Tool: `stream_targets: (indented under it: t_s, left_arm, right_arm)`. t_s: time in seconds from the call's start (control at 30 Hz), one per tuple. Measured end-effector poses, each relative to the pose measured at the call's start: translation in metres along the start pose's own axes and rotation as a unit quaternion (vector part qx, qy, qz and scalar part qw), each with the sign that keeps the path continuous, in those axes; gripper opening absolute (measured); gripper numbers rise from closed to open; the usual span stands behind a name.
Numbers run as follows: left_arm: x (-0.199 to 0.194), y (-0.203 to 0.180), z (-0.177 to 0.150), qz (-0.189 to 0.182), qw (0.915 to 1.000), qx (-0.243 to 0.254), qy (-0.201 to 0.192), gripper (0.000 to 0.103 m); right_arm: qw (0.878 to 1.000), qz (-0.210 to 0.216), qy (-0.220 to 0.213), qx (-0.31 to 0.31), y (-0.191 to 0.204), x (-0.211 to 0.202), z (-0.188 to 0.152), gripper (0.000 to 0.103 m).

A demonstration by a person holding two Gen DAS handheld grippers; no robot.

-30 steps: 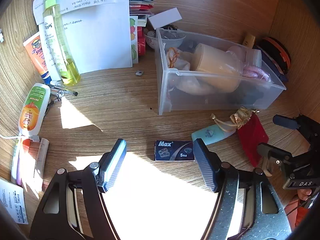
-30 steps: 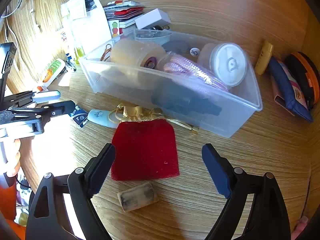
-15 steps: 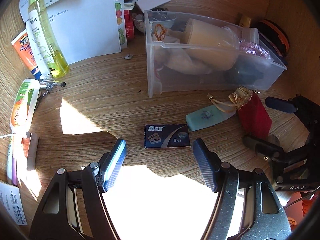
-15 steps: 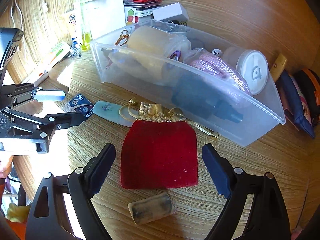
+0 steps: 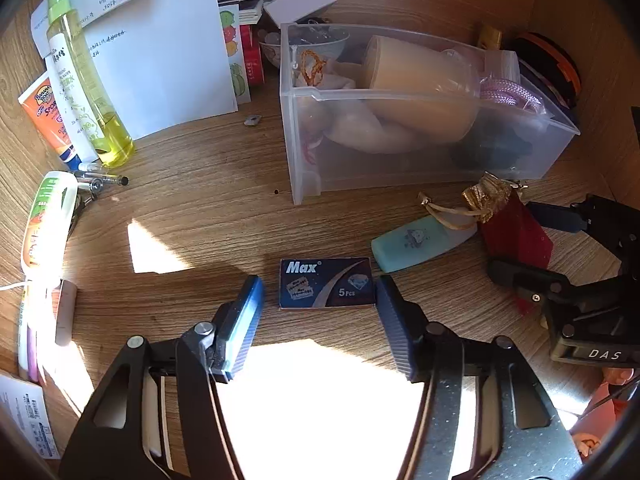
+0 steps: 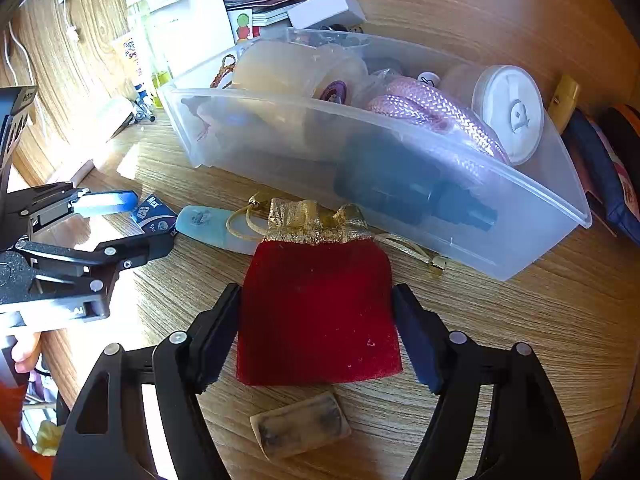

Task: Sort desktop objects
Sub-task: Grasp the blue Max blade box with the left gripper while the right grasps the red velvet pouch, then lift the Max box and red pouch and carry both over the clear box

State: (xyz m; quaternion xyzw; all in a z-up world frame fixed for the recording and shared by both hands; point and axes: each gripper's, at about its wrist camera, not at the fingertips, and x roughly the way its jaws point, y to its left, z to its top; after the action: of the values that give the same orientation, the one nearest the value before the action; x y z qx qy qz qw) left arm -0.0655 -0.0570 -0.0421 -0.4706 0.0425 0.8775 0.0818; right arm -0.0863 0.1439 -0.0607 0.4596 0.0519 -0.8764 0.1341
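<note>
Left hand-held gripper (image 5: 318,300) spread wide, low over the wooden tabletop (image 5: 200,208), fingers flanking the dark blue "Max" box (image 5: 326,282). Right finger pad (image 5: 390,320) right at the box's edge, possibly touching; left pad a small gap away. Box lying flat, label up, not yet pinched.

Just beyond the box, a pale teal tube (image 5: 420,242) lying on its side, its far end under the gold drawstring of the red velvet pouch (image 5: 514,232).

Right hand-held gripper (image 6: 318,320) also spread, fingers either side of the red pouch, close against its two edges but not squeezing it. Pouch flat on the tabletop, gold-trimmed mouth (image 6: 316,220) pointing toward the clear plastic bin (image 6: 400,200). A small translucent block (image 6: 300,426) lying just behind the pouch, between the gripper's arms.

Bin standing just past the pouch and tube, already packed: a beige roll (image 6: 296,68), pink braided cord (image 6: 436,116), a white round lid (image 6: 508,114), something dark at the bottom.

Off to the left in the left wrist view: a yellow-green bottle (image 5: 86,80), an orange sunscreen tube (image 5: 46,116), white papers (image 5: 160,48), all well apart from both grippers.
</note>
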Motion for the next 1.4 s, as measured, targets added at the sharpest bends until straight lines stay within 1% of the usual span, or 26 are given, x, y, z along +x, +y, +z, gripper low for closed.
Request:
stream_targets:
  t_s: [0.03,0.07,0.2,0.3,0.6,0.7,0.77,1.0,1.27,1.4]
  left_arm:
    - [0.000,0.001,0.000,0.000,1.0000,-0.001,-0.001,0.048]
    - [-0.001,0.001,-0.001,0.002,1.0000,-0.003,-0.002,0.047]
    - [-0.003,0.003,-0.004,0.000,0.9999,-0.010,-0.006,0.047]
    - [-0.006,0.006,-0.005,-0.004,0.9997,-0.021,-0.010,0.047]
    - [-0.031,0.009,0.001,-0.009,0.9979,-0.040,-0.050,0.047]
    - [-0.039,0.002,0.002,-0.011,0.9970,-0.041,-0.064,0.047]
    - [-0.044,0.017,0.014,-0.014,0.9964,-0.042,-0.072,0.047]
    - [-0.063,0.009,0.027,-0.025,0.9941,-0.042,-0.097,0.047]
    - [-0.062,0.002,0.044,-0.033,0.9920,-0.040,-0.115,0.047]
    - [-0.059,0.002,0.053,-0.037,0.9914,-0.040,-0.119,0.047]
  right_arm:
    - [1.000,-0.001,-0.002,-0.001,0.000,-0.001,0.000,0.065]
    - [1.000,0.000,-0.004,0.000,0.000,-0.002,-0.001,0.062]
    - [1.000,0.008,-0.015,0.004,-0.003,-0.009,-0.003,0.048]
    - [1.000,0.011,-0.021,0.007,-0.005,-0.015,-0.004,0.040]
    - [0.998,0.016,-0.058,0.005,-0.005,-0.044,-0.003,0.028]
    - [0.997,0.020,-0.071,0.007,-0.006,-0.055,-0.002,0.026]
    - [0.997,0.019,-0.079,0.007,-0.005,-0.061,-0.001,0.025]
    - [0.994,0.020,-0.110,0.015,-0.010,-0.084,0.005,0.024]
    - [0.989,0.010,-0.141,0.034,-0.027,-0.105,0.012,0.024]
    - [0.988,0.000,-0.149,0.047,-0.038,-0.108,0.019,0.024]
